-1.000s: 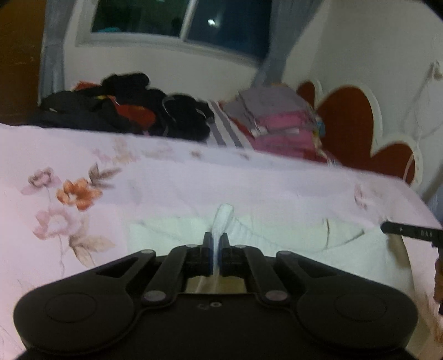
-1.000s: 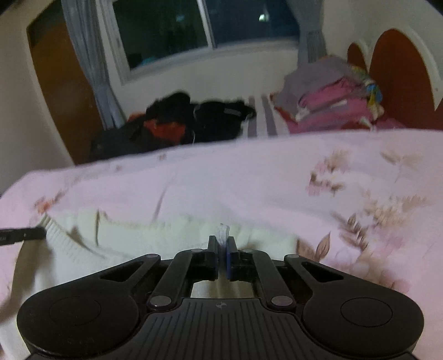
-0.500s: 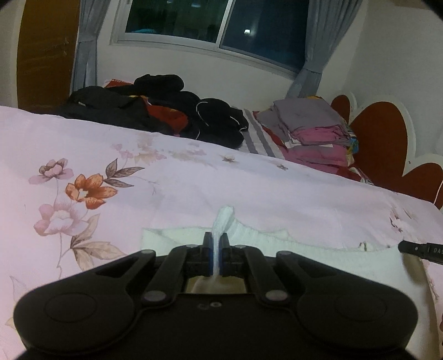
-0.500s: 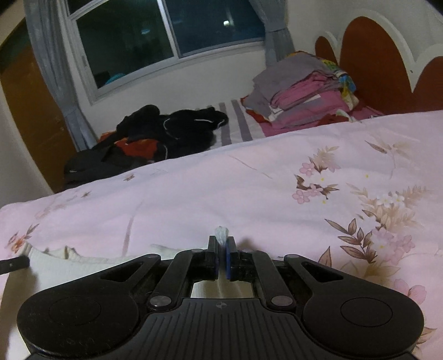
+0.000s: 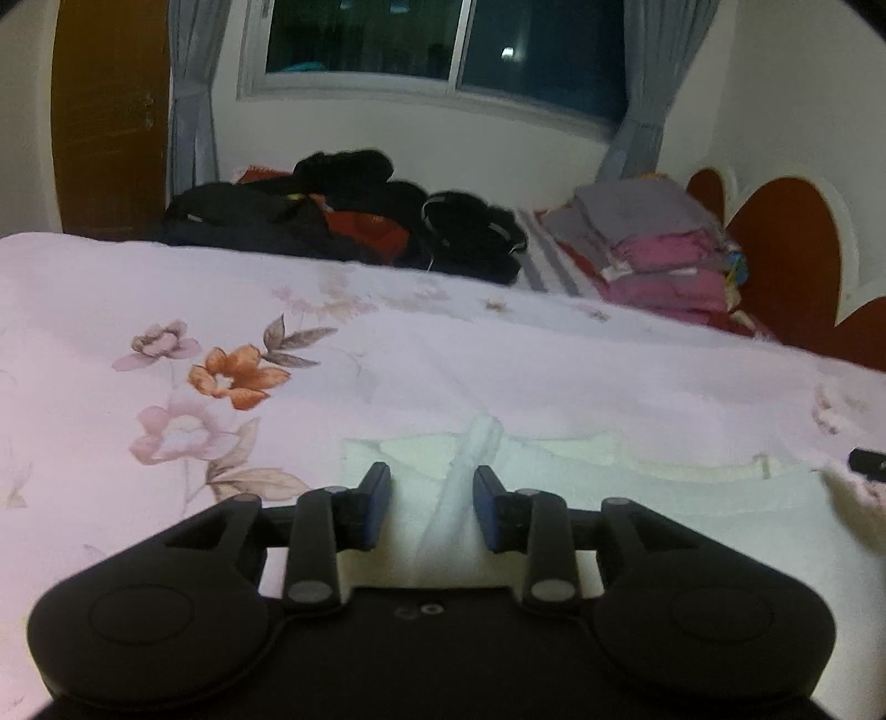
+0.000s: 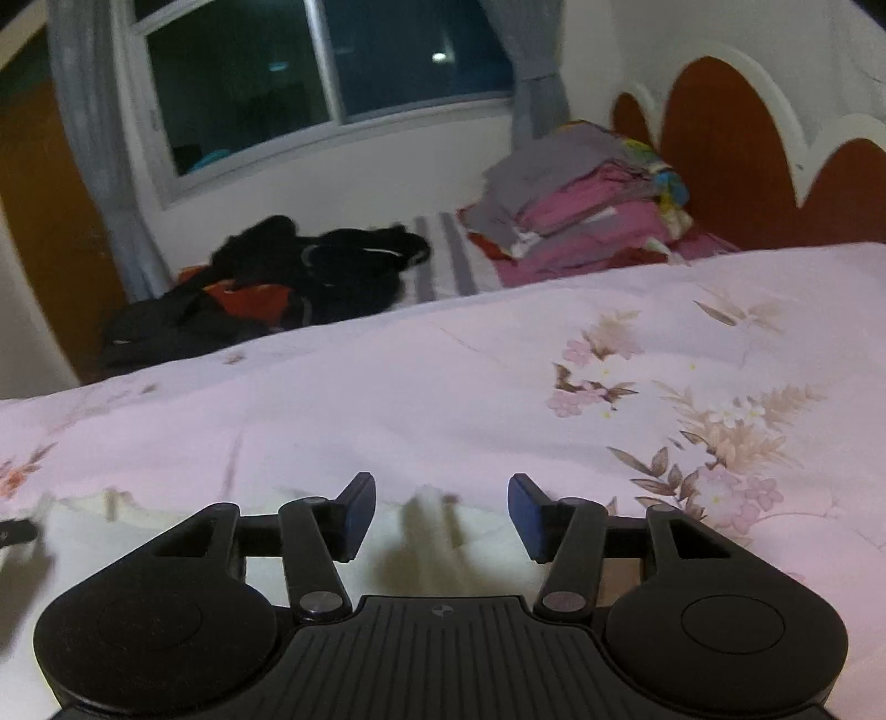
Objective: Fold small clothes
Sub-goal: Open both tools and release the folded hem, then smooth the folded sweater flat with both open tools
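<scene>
A cream-white knitted garment (image 5: 609,498) lies flat on the pink floral bedspread (image 5: 387,343), low in both wrist views. My left gripper (image 5: 432,501) is open, its fingers either side of a raised pinch of the cloth (image 5: 470,459), not gripping it. My right gripper (image 6: 437,512) is open wide over the garment's other edge (image 6: 432,531), with a small fold standing between the fingers. The right gripper's tip (image 5: 866,462) shows at the right edge of the left wrist view.
A pile of dark and red clothes (image 5: 343,221) lies at the far side of the bed. A folded stack of grey and pink clothes (image 5: 659,249) sits by the red headboard (image 5: 786,266). A window (image 5: 443,39) and curtains are behind.
Both grippers were shut on the garment's edge and have now opened, letting the cloth drop onto the bedspread. The views have also shifted slightly over the bed.
</scene>
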Available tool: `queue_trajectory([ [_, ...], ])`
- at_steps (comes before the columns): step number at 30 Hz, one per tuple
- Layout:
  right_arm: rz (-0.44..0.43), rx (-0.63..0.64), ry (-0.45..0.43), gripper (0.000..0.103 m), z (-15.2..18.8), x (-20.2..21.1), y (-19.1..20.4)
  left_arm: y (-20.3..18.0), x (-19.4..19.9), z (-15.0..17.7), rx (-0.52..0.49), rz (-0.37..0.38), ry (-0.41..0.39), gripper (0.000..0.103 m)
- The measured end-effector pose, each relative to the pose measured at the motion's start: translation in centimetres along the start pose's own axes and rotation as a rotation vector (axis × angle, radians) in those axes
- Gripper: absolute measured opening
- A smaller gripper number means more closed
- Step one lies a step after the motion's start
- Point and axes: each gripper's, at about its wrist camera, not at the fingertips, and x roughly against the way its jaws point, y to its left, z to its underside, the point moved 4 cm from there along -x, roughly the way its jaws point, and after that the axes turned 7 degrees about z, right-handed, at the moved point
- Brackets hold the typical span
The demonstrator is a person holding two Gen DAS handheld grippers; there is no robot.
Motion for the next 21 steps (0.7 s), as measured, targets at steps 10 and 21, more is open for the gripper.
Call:
queue_trajectory([
  [10,-0.151,0.105,0.054,0.053,3.4,2.5,6.9,-5.5,2.5,2.9,-0.108,0.144,0.049,0.033],
  [21,-0.094,0.242,0.09,0.053,7.3,1.9,9.7,-4.0,1.5,5.1,-0.079,0.081,0.11,0.034],
])
